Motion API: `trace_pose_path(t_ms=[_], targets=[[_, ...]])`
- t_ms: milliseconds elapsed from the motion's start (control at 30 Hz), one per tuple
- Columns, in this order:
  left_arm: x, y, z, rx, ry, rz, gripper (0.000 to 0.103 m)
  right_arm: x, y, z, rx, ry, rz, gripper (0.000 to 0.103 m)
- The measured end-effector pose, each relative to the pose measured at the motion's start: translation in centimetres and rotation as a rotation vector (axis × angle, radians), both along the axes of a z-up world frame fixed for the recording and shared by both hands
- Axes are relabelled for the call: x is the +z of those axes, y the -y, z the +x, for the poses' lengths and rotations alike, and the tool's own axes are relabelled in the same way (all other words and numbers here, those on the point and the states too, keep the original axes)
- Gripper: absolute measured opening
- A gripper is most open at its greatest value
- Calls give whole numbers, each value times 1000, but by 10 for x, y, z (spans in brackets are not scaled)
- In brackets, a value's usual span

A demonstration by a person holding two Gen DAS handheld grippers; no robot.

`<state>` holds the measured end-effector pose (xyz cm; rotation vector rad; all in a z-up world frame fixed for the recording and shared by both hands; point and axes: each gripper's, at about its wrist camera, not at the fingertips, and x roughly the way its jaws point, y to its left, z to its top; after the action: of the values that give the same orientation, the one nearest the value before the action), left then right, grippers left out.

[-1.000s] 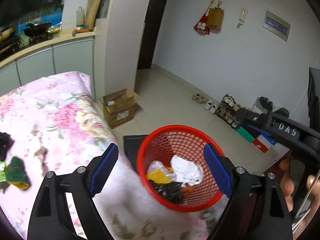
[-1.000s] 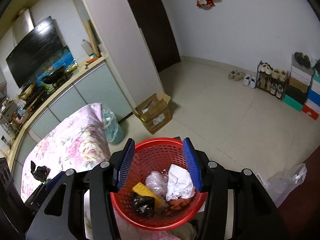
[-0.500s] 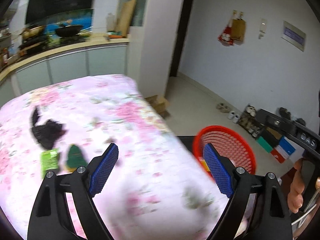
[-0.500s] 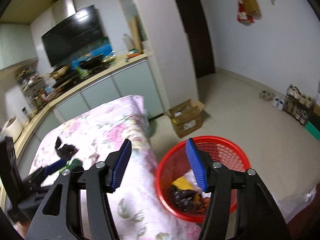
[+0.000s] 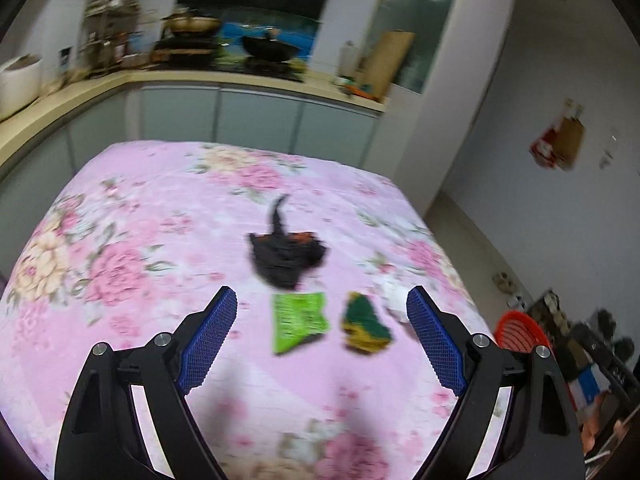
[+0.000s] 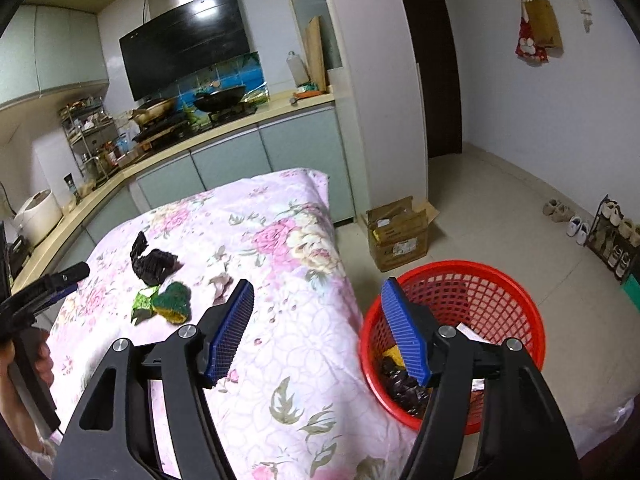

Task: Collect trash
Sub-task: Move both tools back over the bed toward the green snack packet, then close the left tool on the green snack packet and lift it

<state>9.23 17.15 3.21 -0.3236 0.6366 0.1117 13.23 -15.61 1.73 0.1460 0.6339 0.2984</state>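
Note:
On the pink floral tablecloth [image 5: 132, 240] lie a crumpled black bag [image 5: 286, 258], a bright green wrapper [image 5: 300, 320], a green and yellow scrap [image 5: 366, 324] and a small pale scrap [image 5: 394, 300]. My left gripper [image 5: 322, 300] hangs open over the near side of them, touching nothing. The right wrist view shows the same black bag [image 6: 154, 262], green wrapper [image 6: 144, 300] and green and yellow scrap [image 6: 174, 300] further off. My right gripper [image 6: 318, 286] is over the table's edge, its jaws opening with nothing between them. Beside the table stands the red mesh basket [image 6: 460, 266], with trash inside.
A cardboard box [image 6: 400, 232] sits on the floor beyond the basket, and a shoe rack [image 6: 616, 236] stands by the right wall. A kitchen counter [image 6: 224, 124] with pans runs behind the table. A person's hand [image 6: 40, 360] shows at the left edge.
The left gripper has swung from above the basket over to the trash on the table. The right gripper has moved left off the basket to the table's edge, and its jaws have widened.

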Motion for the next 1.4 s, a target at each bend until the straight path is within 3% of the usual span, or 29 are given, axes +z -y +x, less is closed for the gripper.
trace_pose_path(t_ms=[133, 333, 700, 967, 1400], targets=[[-14, -12, 10, 37, -39, -23, 84, -2, -5, 0, 17, -5, -4, 64], [-43, 1, 36, 3, -108, 29, 84, -4, -9, 0, 28, -13, -8, 64], [-90, 3, 75, 0, -220, 43, 83, -11, -11, 2, 29, -28, -14, 64], [-93, 1, 73, -12, -216, 64, 40, -20, -29, 2, 74, -45, -40, 64], [-65, -21, 29, 29, -126, 102, 38, -24, -90, 16, 185, -64, -32, 64]])
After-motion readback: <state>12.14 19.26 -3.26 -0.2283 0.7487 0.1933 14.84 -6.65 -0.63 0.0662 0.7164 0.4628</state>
